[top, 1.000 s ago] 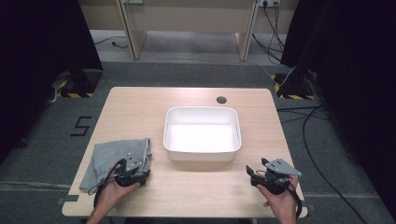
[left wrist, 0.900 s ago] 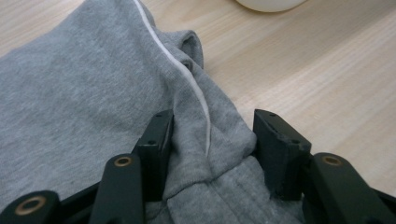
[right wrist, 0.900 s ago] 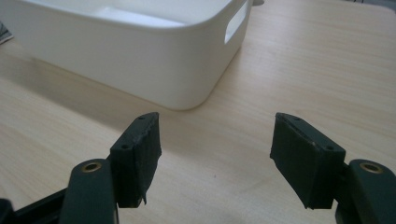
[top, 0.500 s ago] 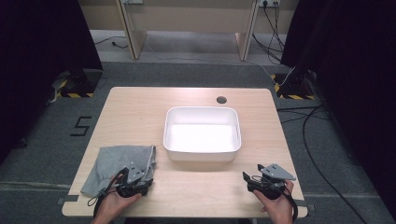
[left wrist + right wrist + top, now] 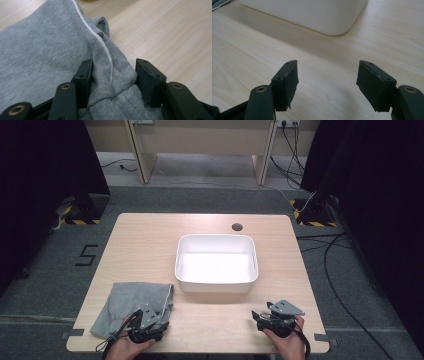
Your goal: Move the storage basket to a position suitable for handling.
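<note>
On the wooden table's (image 5: 150, 240) near left corner lies a grey sweatshirt (image 5: 131, 302), and the left gripper (image 5: 113, 72) has its jaws apart around a bunched fold at the hem. Well to the right, the right gripper (image 5: 327, 80) rests wide apart over bare wood, just before the white plastic tub (image 5: 216, 282).

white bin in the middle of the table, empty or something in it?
Empty. In the high view the white bin shows a bare white floor; the grey cloth lies outside it, on the table beside its left front corner.

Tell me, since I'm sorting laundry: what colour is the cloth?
Grey, with a thin white stripe; clearest in the left gripper view: cloth.
</note>
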### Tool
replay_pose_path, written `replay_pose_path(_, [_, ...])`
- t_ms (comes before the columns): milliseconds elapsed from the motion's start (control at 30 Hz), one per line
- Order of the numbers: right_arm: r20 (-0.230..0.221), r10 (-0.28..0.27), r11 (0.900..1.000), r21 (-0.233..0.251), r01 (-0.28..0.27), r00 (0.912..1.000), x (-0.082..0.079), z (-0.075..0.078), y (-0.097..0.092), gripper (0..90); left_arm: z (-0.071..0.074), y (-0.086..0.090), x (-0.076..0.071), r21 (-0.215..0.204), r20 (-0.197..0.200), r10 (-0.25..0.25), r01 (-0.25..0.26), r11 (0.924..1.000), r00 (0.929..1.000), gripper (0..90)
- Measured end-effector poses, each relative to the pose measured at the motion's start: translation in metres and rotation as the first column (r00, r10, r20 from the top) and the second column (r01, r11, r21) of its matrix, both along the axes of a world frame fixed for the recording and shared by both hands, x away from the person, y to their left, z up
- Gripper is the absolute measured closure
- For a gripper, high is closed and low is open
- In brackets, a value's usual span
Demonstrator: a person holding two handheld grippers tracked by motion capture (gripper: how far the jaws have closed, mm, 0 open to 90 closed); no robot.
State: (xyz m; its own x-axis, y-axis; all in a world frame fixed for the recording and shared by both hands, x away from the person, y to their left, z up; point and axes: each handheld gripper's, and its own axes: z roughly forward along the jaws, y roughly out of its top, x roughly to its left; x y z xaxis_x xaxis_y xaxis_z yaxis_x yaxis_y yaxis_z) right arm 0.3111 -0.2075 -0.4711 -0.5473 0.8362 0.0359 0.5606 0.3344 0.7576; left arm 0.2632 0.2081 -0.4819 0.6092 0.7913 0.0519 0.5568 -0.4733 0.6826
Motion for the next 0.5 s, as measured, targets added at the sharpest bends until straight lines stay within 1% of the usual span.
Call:
replay_pose_path(133, [-0.007,0.012,0.9999,-0.005,-0.012,0.9999,-0.001,-0.002,0.004,34.1,0.001,-0.005,-0.008,-0.007,-0.002,-0.019,0.019,0.9998,0.9998,49.4])
replay_pose_path(233, [-0.009,0.023,0.9997,-0.004,-0.023,0.9997,-0.002,-0.002,0.005,34.1,0.001,-0.009,-0.015,-0.002,-0.001,-0.041,0.041,0.9992,0.9992,49.3])
replay_pose_path(333, [-0.014,0.023,0.9997,-0.005,-0.023,0.9996,-0.002,-0.003,0.006,34.1,0.002,-0.014,-0.020,-0.003,-0.002,-0.058,0.058,0.9983,0.9983,49.3])
replay_pose_path(500, [-0.017,0.026,0.9996,-0.007,-0.026,0.9995,-0.002,-0.004,0.009,34.1,0.003,-0.018,-0.022,0.003,-0.007,-0.078,0.078,0.9970,0.9969,48.9])
